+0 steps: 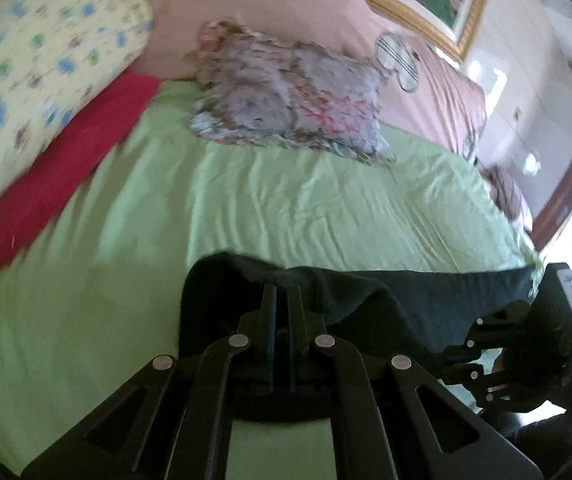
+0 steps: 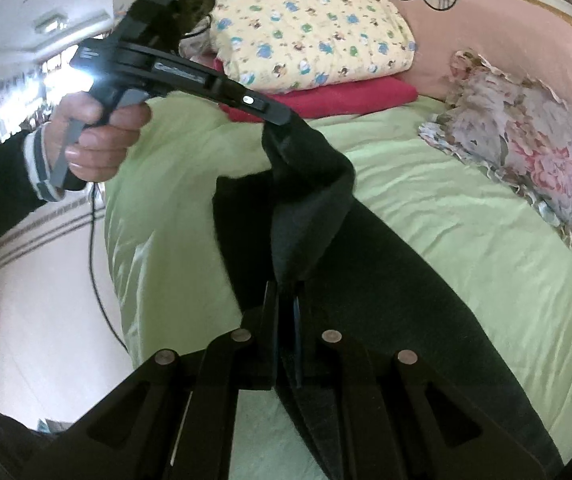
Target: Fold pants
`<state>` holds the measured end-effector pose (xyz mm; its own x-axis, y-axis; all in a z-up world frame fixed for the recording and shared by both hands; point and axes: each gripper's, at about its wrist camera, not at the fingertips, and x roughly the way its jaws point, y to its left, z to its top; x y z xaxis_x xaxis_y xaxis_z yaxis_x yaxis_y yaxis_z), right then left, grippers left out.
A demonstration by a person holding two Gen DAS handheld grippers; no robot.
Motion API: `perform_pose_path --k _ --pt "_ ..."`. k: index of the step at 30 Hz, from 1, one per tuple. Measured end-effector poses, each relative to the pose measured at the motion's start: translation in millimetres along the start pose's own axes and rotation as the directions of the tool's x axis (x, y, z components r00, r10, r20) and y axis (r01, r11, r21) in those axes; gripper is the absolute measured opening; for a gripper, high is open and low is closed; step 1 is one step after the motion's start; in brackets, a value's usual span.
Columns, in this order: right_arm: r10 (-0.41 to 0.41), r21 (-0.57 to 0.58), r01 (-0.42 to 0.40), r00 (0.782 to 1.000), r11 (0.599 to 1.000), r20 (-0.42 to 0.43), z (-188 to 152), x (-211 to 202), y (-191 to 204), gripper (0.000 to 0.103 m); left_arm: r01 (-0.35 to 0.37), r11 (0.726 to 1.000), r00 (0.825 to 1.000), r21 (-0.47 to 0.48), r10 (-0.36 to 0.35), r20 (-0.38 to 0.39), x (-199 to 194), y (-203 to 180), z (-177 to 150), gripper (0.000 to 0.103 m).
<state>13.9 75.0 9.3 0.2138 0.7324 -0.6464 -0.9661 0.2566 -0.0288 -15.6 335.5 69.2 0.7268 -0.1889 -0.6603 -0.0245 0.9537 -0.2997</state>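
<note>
Dark pants [image 2: 366, 264] lie across the light green bed sheet [image 2: 446, 208], one end lifted off it. My left gripper [image 1: 281, 292] is shut on the pants' edge [image 1: 326, 288]; in the right wrist view it [image 2: 281, 120] shows held in a hand, pinching the raised corner. My right gripper [image 2: 286, 286] is shut on a fold of the pants just below that. It shows at the right edge of the left wrist view [image 1: 482, 356], beside the dark cloth.
A yellow patterned pillow [image 2: 310, 36] rests on a red folded blanket [image 2: 338, 96] at the head of the bed. A floral ruffled pillow [image 2: 526, 140] lies beside them against the pink headboard [image 2: 486, 28]. The bed's left edge drops to the floor [image 2: 45, 300].
</note>
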Motion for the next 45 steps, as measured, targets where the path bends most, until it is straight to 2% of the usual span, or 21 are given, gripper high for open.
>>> perform_pose_path --k 6,12,16,17,18,19,20,21,23,26,29,31,33,36,40,43,45 --pt "0.001 -0.021 -0.002 0.999 1.0 -0.041 -8.3 10.0 4.3 0.007 0.018 0.991 1.0 -0.131 -0.015 0.019 1.3 30.8 -34.8 0.002" --pt "0.053 0.014 -0.052 0.995 0.999 -0.083 -10.0 14.8 6.1 0.014 -0.025 0.976 1.0 -0.216 0.027 0.005 3.9 45.2 -59.7 0.004" --pt "0.109 0.057 -0.106 0.992 0.993 -0.063 -7.9 9.4 4.1 0.016 -0.072 0.963 0.997 -0.259 0.079 0.018 -6.7 45.9 -65.7 0.003" --pt "0.12 0.077 -0.116 0.991 0.99 -0.052 -6.9 6.8 1.7 0.02 -0.078 0.959 0.996 -0.272 0.087 0.023 -10.9 43.9 -65.7 0.003" --pt "0.136 0.109 -0.132 0.99 0.985 -0.034 -5.5 2.9 -3.2 0.023 -0.078 0.958 0.996 -0.277 0.089 0.027 -14.2 42.4 -66.0 0.008" --pt "0.145 0.134 -0.142 0.989 0.981 -0.017 -4.5 -0.5 -7.1 0.031 -0.092 0.953 0.994 -0.29 0.105 0.028 -18.1 39.7 -66.4 0.013" --pt "0.149 0.156 -0.148 0.989 0.977 0.002 -3.1 -3.5 -11.0 0.035 -0.107 0.945 0.992 -0.31 0.122 0.029 -20.9 35.8 -66.2 0.025" --pt "0.151 0.179 -0.152 0.988 0.972 0.02 -2.0 -6.8 -16.0 0.039 -0.111 0.938 0.991 -0.33 0.129 0.034 -23.2 33.6 -66.4 0.043" --pt "0.149 0.222 -0.156 0.988 0.962 0.05 0.7 -12.3 -26.7 0.04 -0.135 0.918 0.987 -0.374 0.156 0.028 -25.3 29.6 -68.1 0.07" --pt "0.121 0.31 -0.141 0.989 0.94 0.084 3.4 -18.7 -49.7 0.04 -0.091 0.891 0.99 -0.445 0.128 0.054 -26.7 22.7 -73.7 0.071" --pt "0.08 0.379 -0.108 0.993 0.919 0.091 1.8 -21.9 -71.6 0.04 -0.099 0.858 0.992 -0.503 0.125 0.018 -13.7 16.7 -77.9 0.072" --pt "0.037 0.42 -0.071 0.995 0.905 0.089 1.7 -23.5 -87.6 0.04 -0.091 0.838 0.995 -0.538 0.093 -0.024 1.3 15.4 -82.4 0.072" --pt "0.006 0.457 -0.045 0.996 0.888 0.086 2.5 -23.8 -103.4 0.04 -0.091 0.831 0.996 -0.549 0.079 -0.046 12.8 14.0 -84.0 0.072" --pt "-0.031 0.511 -0.009 0.997 0.859 0.07 5.3 -22.1 -127.7 0.04 -0.153 0.829 0.988 -0.539 0.128 -0.082 21.9 14.4 -81.2 0.072" --pt "-0.048 0.55 0.042 0.999 0.834 -0.003 3.4 -6.4 -157.4 0.04 -0.176 0.819 0.984 -0.546 0.158 -0.08 26.7 24.8 -77.5 0.07" --pt "-0.022 0.582 0.066 0.996 0.81 -0.082 -6.3 14.6 -177.3 0.04 -0.18 0.822 0.984 -0.541 0.159 -0.086 34.7 32.7 -78.8 0.057" --pt "0.002 0.575 0.074 0.991 0.815 -0.131 -11.9 29.3 -181.8 0.04 -0.179 0.831 0.984 -0.528 0.161 -0.079 38.4 32.6 -79.3 0.05"
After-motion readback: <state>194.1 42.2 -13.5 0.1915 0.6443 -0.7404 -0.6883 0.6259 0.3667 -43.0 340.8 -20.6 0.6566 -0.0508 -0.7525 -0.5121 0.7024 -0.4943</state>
